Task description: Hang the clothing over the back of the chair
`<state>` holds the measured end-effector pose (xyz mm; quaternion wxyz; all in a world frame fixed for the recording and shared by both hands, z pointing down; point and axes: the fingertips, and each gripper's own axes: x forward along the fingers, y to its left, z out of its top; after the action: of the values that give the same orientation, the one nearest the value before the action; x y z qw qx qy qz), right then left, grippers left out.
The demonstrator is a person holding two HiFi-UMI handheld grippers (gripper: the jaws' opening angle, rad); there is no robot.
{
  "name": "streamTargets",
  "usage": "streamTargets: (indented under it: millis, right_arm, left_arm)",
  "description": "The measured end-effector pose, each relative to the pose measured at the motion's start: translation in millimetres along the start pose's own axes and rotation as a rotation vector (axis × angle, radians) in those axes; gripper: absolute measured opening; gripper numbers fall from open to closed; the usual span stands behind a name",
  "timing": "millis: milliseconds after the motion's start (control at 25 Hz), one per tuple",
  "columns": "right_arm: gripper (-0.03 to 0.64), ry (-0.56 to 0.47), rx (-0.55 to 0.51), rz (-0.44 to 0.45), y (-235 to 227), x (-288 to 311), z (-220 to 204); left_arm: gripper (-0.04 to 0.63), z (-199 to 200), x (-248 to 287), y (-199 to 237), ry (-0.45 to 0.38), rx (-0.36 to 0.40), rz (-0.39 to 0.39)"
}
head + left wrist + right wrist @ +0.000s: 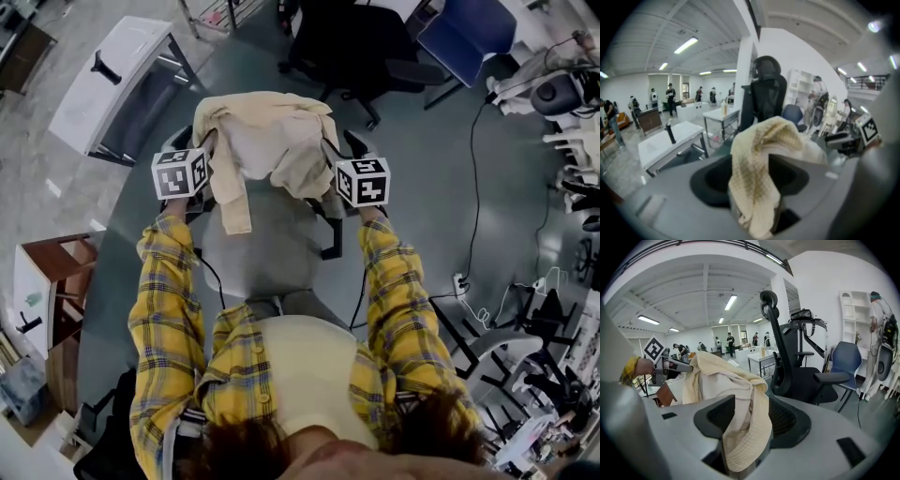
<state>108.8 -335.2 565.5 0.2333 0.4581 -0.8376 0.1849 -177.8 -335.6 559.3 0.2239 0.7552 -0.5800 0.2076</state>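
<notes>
A cream checked shirt (267,141) lies draped over the back of a grey chair (272,246), one sleeve hanging down onto the seat. My left gripper (208,167) is at the shirt's left edge and my right gripper (339,171) at its right edge, both beside the chair back. In the left gripper view the shirt (757,154) hangs loosely through the gap of the left gripper (757,190), with dark space on either side. The right gripper view shows the same: a fold of the shirt (740,394) lies between the wide-apart jaws of the right gripper (745,430). Neither pair of pads presses the cloth.
A white table (112,80) stands at the back left, and a black office chair (347,37) and a blue chair (464,28) are behind the grey chair. A wooden cabinet (56,281) is at the left. Cables (464,281) run over the floor at the right. People stand far off (670,96).
</notes>
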Motion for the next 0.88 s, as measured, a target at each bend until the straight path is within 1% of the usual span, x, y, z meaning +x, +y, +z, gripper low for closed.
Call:
streamTargets:
  millis: [80, 200, 360, 600, 720, 880]
  right_arm:
    - [0.193, -0.019, -0.002, -0.004, 6, -9, 3]
    - [0.193, -0.048, -0.006, -0.015, 16, -21, 7]
    - [0.193, -0.091, -0.012, -0.021, 30, -38, 13]
    - [0.193, -0.128, -0.002, -0.027, 52, -59, 12]
    - [0.192, -0.136, 0.001, -0.021, 64, -69, 9]
    - [0.181, -0.147, 0.008, -0.014, 79, -80, 7]
  left_arm:
    - [0.232, -2, -5, -1, -0.023, -0.008, -0.007]
    - [0.232, -1, -22, -6, -0.026, -0.018, 0.000]
    - [0.231, 2, -45, -16, -0.077, -0.036, -0.012]
    - [0.230, 1, -83, -34, -0.158, -0.083, -0.066]
    - [0.225, 1, -104, -45, -0.199, -0.108, -0.105]
    - [0.205, 2, -130, -58, -0.251, -0.126, -0.155]
